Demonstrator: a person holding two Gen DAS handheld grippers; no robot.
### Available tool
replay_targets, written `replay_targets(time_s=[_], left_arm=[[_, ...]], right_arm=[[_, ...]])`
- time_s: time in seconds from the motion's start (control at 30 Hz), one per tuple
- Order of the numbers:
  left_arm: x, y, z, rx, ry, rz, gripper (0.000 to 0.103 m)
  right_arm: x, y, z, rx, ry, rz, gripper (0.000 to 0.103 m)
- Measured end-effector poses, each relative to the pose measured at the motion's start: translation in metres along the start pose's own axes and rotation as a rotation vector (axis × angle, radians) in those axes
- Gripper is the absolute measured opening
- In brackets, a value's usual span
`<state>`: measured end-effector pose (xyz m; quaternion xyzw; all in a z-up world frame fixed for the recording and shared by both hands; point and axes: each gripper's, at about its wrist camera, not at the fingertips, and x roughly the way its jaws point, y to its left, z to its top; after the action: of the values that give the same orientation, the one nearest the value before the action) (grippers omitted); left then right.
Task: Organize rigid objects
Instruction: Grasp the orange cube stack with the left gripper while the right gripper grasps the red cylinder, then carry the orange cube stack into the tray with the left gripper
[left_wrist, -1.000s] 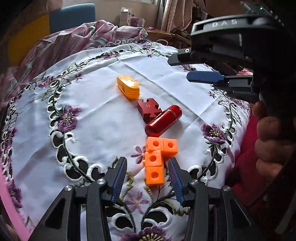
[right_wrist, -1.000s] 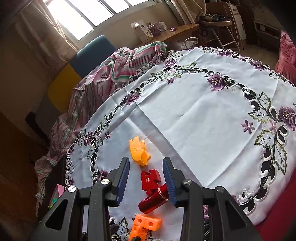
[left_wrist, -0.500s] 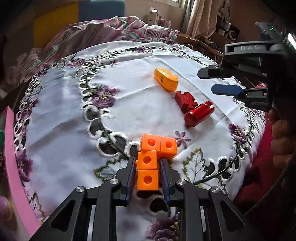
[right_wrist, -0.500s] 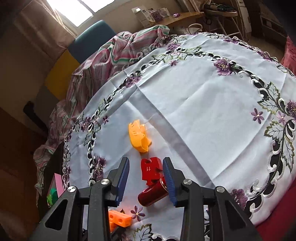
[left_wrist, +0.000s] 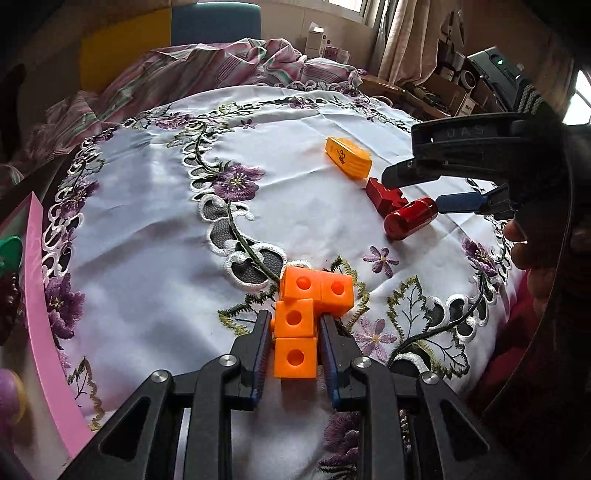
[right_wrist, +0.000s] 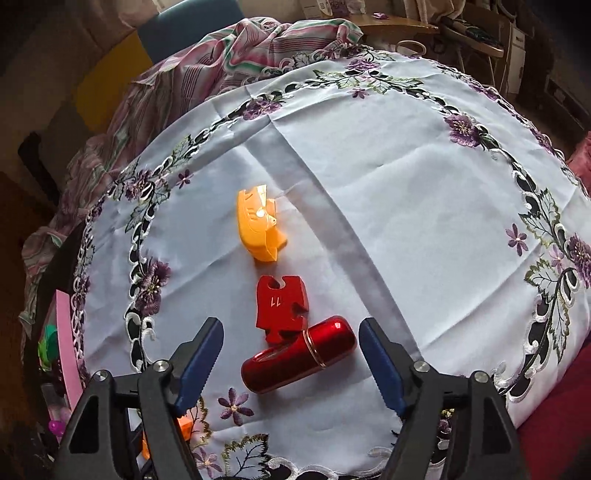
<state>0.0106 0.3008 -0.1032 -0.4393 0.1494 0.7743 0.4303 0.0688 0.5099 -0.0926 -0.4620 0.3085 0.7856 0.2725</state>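
While the orange block cluster (left_wrist: 308, 315) lies near the front of the embroidered tablecloth (left_wrist: 147, 206), its stem is clamped between the pads of the left gripper (left_wrist: 294, 322). Farther right, the right gripper (right_wrist: 290, 360) is seen with jaws opening astride the red cylinder (right_wrist: 299, 358), untouched; beyond it, the red puzzle piece (right_wrist: 280, 304) and the yellow piece (right_wrist: 258, 229) are noted.
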Motion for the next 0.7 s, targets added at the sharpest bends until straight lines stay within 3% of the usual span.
replay_targets(time_s=[0.37, 0.53, 0.63, 0.7], left_arm=[[-0.001, 0.004, 0.0, -0.02, -0.001, -0.021, 0.026], [-0.002, 0.004, -0.001, -0.015, -0.004, -0.02, 0.026], [-0.002, 0.004, 0.0, -0.02, 0.0, -0.019, 0.026], [-0.005, 0.005, 0.0, -0.032, 0.003, -0.014, 0.026]], right_arm=[[0.012, 0.022, -0.006, -0.168, 0.031, -0.14, 0.082], [0.02, 0.034, -0.013, -0.249, 0.053, -0.222, 0.076], [0.02, 0.037, -0.014, -0.267, 0.048, -0.23, 0.076], [0.016, 0.038, -0.013, -0.258, 0.044, -0.162, 0.076]])
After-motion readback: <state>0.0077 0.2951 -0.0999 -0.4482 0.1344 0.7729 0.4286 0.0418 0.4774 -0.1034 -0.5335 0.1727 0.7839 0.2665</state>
